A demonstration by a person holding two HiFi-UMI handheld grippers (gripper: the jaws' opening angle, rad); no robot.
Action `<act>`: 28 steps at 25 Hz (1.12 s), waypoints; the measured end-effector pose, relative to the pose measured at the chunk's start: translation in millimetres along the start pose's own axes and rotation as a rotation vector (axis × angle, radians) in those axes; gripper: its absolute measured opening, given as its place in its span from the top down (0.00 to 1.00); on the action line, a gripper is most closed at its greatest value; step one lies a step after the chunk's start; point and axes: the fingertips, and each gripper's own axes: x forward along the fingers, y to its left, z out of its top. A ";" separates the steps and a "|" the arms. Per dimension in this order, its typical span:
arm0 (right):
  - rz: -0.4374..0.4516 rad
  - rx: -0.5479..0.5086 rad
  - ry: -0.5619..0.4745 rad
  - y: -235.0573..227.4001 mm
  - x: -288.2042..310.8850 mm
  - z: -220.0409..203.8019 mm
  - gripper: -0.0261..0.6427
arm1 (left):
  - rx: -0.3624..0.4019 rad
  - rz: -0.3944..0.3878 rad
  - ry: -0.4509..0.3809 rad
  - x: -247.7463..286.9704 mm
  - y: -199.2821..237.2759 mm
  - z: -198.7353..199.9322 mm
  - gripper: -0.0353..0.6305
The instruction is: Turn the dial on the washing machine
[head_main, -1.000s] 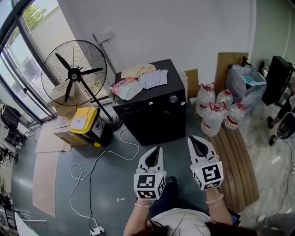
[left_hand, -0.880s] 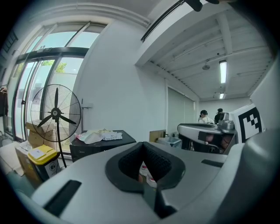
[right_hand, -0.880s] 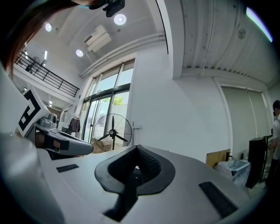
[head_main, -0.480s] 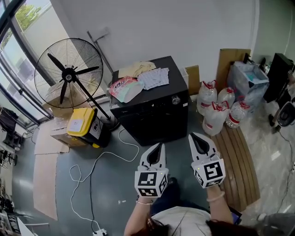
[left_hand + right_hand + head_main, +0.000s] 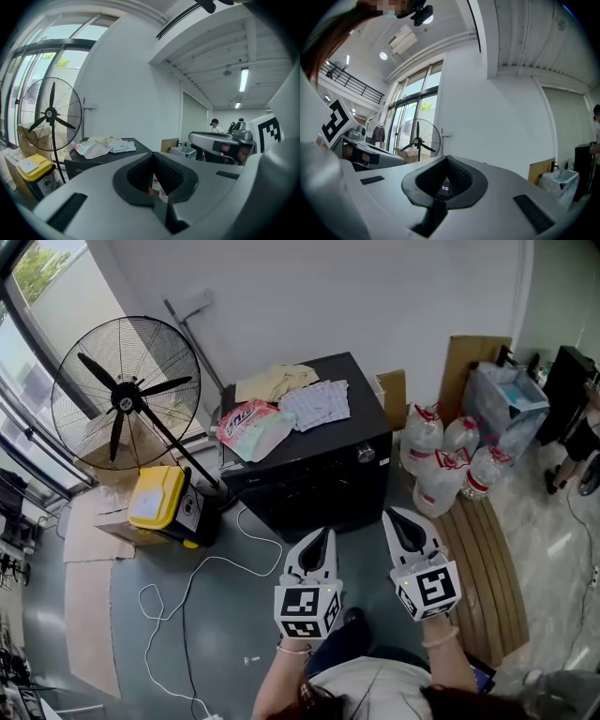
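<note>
Black-cased, the washing machine (image 5: 309,479) is standing against the white wall on a grey floor (image 5: 234,634), with folded clothes (image 5: 319,404) and a pink-printed packet (image 5: 251,423) lying on its top. Its silver dial (image 5: 364,455) is sitting at the right end of the front control strip, untouched. A pedestal fan (image 5: 122,395) is standing to the machine's left, a yellow-lidded box (image 5: 161,502) is resting by the fan's base, and a white cable (image 5: 192,577) is trailing across the floor. Large water bottles (image 5: 448,460) are crowding the right side beside a slatted wooden panel (image 5: 486,577). The person is holding both tools low in front of the body, well short of the machine. The left gripper (image 5: 322,540) and the right gripper (image 5: 398,521) are both pointing toward its front, jaws pressed together with nothing between them.
</note>
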 end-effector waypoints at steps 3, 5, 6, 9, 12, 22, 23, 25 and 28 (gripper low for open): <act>-0.009 0.000 0.006 -1.2 19.5 -4.1 0.92 | -0.006 -0.013 0.003 14.4 15.0 0.1 0.92; -0.008 -0.001 0.008 -0.8 31.4 -4.0 0.92 | -0.013 -0.023 0.005 22.4 23.2 1.5 0.92; -0.009 -0.001 0.010 -1.0 36.8 -3.9 0.92 | -0.014 -0.030 0.007 26.2 26.4 2.6 0.92; -0.017 -0.007 0.030 -4.1 49.9 -9.3 0.92 | -0.015 -0.051 0.017 37.6 33.1 2.0 0.92; -0.026 -0.009 0.054 -9.3 60.4 -22.0 0.92 | -0.015 -0.067 0.027 48.6 39.2 -4.6 0.92; -0.018 -0.040 0.112 -33.0 93.5 -67.0 0.92 | -0.041 -0.044 0.066 88.3 59.1 -40.0 0.92; -0.017 -0.043 0.114 -36.1 97.7 -71.0 0.92 | -0.042 -0.039 0.069 93.4 60.9 -43.9 0.92; -0.020 -0.045 0.117 -42.5 106.8 -80.1 0.92 | -0.038 -0.028 0.074 105.5 66.2 -52.9 0.92; -0.022 -0.049 0.122 -52.2 120.4 -94.2 0.92 | -0.038 -0.002 0.076 125.9 77.8 -66.4 0.92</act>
